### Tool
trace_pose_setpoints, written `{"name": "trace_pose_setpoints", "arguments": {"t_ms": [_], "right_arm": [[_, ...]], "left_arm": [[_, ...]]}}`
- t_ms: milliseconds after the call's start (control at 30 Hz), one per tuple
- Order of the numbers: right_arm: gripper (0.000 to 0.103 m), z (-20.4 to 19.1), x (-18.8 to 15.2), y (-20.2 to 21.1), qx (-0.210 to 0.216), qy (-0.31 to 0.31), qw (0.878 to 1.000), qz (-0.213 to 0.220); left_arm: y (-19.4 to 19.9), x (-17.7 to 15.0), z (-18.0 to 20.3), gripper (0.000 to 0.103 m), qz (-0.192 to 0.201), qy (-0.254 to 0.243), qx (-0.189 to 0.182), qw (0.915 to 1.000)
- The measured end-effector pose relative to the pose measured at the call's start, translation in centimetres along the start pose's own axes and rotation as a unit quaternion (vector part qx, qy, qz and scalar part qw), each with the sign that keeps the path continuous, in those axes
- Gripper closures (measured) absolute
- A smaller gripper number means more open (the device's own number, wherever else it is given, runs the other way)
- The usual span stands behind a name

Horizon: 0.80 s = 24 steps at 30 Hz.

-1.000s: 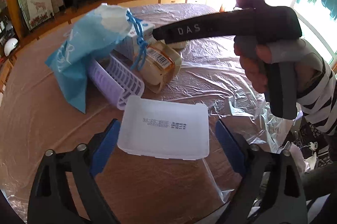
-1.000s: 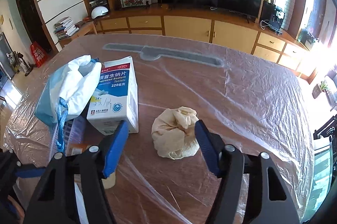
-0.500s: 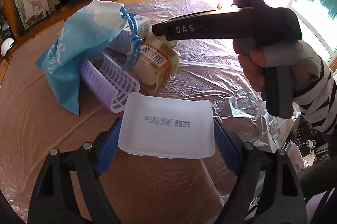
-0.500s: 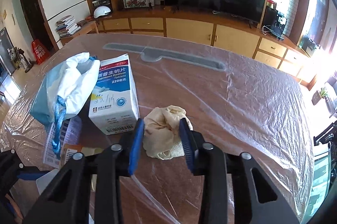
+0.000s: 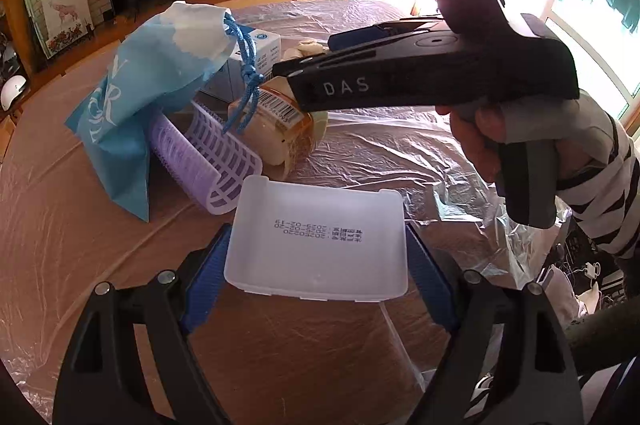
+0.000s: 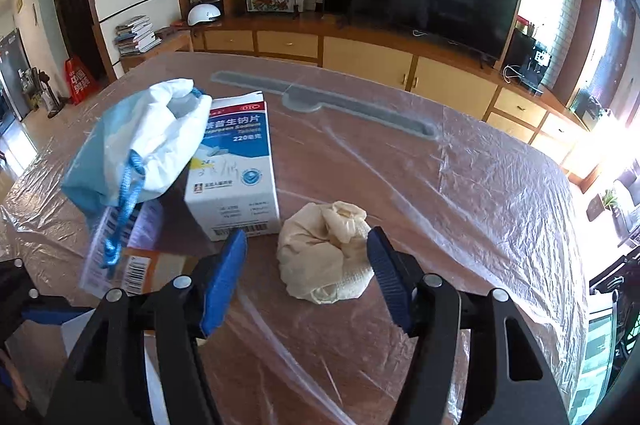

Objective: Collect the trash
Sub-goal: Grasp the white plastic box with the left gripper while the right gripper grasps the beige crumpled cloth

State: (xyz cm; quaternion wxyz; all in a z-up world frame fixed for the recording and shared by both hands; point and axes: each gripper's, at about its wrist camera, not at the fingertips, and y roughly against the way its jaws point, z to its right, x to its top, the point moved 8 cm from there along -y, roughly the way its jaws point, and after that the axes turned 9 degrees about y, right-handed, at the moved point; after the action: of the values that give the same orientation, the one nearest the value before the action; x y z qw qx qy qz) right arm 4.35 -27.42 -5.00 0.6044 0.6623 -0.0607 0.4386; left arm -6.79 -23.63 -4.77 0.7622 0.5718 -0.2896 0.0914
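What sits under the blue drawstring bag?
The blue bag drapes over a purple basket lying on its side; a medicine box stands behind. The basket's contents are hidden.

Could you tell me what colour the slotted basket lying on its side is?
The slotted basket is pale lilac; the left wrist view shows it best.

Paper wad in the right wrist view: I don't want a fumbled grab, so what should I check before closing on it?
1. Paper wad sits between the right tool's fingers: ok.
2. Right tool open wider than the wad, with a gap on each side: ok.
3. Medicine box clear of the closing finger: cannot tell; the pad tip sits right at its lower edge.
4. Fingers low enough over the table film: cannot tell.
5. Left tool has both pads against the white tray: ok.
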Motion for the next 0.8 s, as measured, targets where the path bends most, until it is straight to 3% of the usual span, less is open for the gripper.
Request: {"name": "trace_pose_setpoints", "arguments": {"t_ms": [167,267,800], "right_arm": [[0.041,0.4,0.0,-0.3,0.001,-0.007,1.000,0.001],[0.065,0.5,0.1,-0.2,-0.007,-0.005,1.000,0.002],[0.070,0.4,-1.7,2.5,0.001,-0.049,0.999,0.007]], "left_arm": [[0.0,0.0,-0.1,0.019,0.006,0.001,0.000,1.0000],[0.1,-0.1,-0.3,0.019,0.008,0.004,0.001,1.0000],[2.1,-1.1,-1.8,0.019,0.024,0.011,-0.005,0.9996]]}}
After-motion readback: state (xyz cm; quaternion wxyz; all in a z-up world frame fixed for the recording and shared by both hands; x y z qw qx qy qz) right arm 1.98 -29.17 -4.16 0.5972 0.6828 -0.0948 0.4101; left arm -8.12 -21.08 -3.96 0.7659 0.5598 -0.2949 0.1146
